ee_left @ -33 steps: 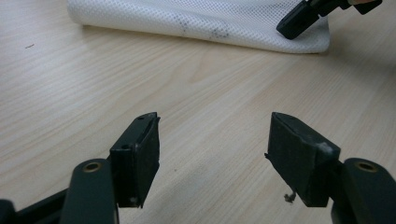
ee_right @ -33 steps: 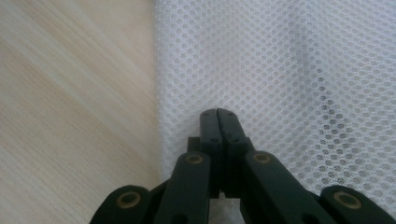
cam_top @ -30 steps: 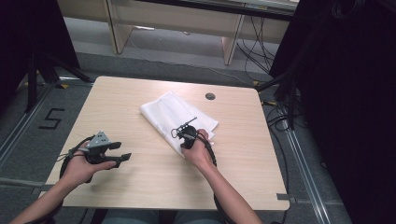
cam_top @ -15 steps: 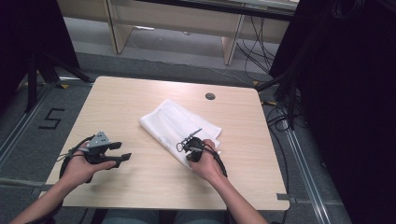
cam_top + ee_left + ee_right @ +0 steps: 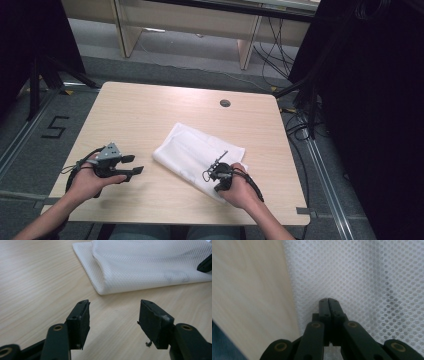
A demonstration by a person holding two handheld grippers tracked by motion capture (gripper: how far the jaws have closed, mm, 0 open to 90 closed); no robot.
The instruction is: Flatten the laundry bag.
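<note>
Mesh bag lies diagonally, right claw clamped on its near corner

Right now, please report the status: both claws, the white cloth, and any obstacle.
Left claw open, jaws just closing, nothing between them. Right claw shut on white mesh cloth. Cloth folded, flat on light wooden table. No obstacle near it.

Table layout, as I see it from the high view.
Mesh cloth lies on the table, right of centre. My right gripper sits on the cloth's near right corner; my left gripper sits just left of the cloth, apart from it. A round hole lies behind the cloth.
</note>
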